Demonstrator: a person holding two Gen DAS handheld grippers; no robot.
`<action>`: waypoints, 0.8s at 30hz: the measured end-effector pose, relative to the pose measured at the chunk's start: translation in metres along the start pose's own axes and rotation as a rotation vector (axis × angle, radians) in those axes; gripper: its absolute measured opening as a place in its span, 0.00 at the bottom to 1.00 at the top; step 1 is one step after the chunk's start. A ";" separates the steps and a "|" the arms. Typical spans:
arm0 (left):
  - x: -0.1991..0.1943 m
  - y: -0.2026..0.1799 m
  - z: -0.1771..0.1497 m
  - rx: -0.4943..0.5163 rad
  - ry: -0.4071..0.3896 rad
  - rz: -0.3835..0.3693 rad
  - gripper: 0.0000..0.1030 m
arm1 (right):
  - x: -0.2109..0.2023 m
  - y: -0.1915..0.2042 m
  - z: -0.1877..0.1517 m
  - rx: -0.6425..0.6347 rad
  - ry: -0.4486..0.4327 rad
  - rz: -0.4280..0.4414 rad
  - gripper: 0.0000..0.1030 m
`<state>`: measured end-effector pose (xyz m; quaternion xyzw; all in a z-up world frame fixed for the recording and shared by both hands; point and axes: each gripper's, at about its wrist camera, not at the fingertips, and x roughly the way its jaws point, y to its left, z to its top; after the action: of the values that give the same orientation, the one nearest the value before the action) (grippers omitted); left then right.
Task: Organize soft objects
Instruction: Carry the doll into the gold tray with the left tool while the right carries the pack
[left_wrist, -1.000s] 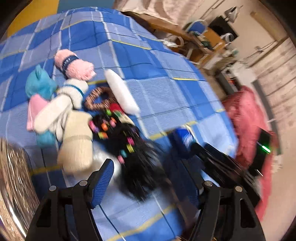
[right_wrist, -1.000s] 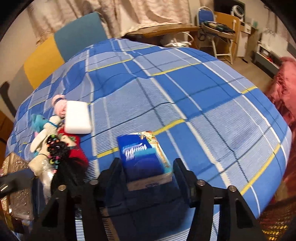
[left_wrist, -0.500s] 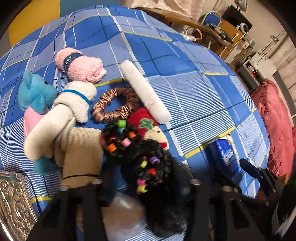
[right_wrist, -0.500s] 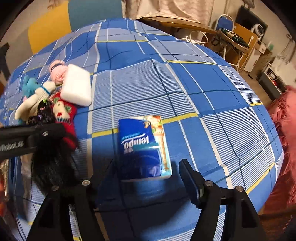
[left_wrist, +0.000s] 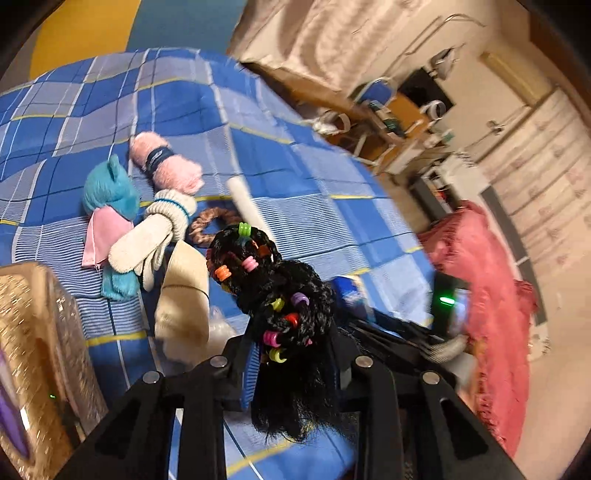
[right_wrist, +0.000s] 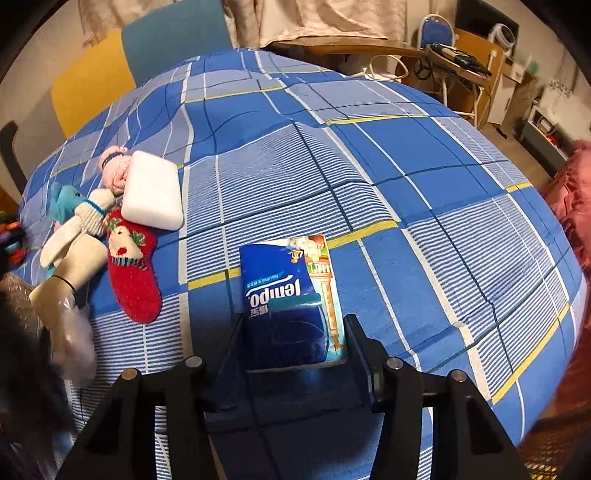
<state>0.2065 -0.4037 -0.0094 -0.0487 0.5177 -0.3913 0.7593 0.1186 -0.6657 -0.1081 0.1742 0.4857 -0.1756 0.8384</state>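
Note:
My left gripper (left_wrist: 291, 363) is shut on a black braided wig with coloured beads (left_wrist: 277, 295) and holds it above the blue plaid bed (left_wrist: 184, 110). Below lie a teal plush toy (left_wrist: 110, 199), a pink fuzzy roll (left_wrist: 166, 166), a cream sock (left_wrist: 151, 232), a brown scrunchie (left_wrist: 207, 225) and a beige sock (left_wrist: 183, 295). My right gripper (right_wrist: 291, 350) is open, its fingers either side of a blue Tempo tissue pack (right_wrist: 291, 295) lying on the bed. A red Christmas sock (right_wrist: 133, 269) and a white sponge (right_wrist: 153, 192) lie to its left.
A gold glittery box (left_wrist: 33, 350) stands at the left edge of the left wrist view. A pink blanket (left_wrist: 487, 295) lies off the bed's right side. A desk and chairs (right_wrist: 454, 55) stand beyond the bed. A clear plastic bag (right_wrist: 74, 343) lies by the beige sock.
My left gripper closed on the black wig and lifted it off the pile. My right gripper moved closer over the tissue pack, still open.

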 end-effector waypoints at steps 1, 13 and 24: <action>-0.008 0.000 -0.002 0.005 -0.009 -0.015 0.26 | -0.002 -0.002 -0.001 0.019 -0.006 0.014 0.51; -0.163 0.060 -0.051 -0.030 -0.189 -0.135 0.26 | -0.015 -0.007 -0.002 0.093 -0.058 0.141 0.51; -0.271 0.227 -0.099 -0.240 -0.261 0.117 0.26 | -0.047 0.000 -0.015 0.097 -0.185 0.158 0.51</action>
<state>0.2058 -0.0399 0.0397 -0.1590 0.4599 -0.2721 0.8302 0.0855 -0.6525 -0.0737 0.2355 0.3819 -0.1476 0.8814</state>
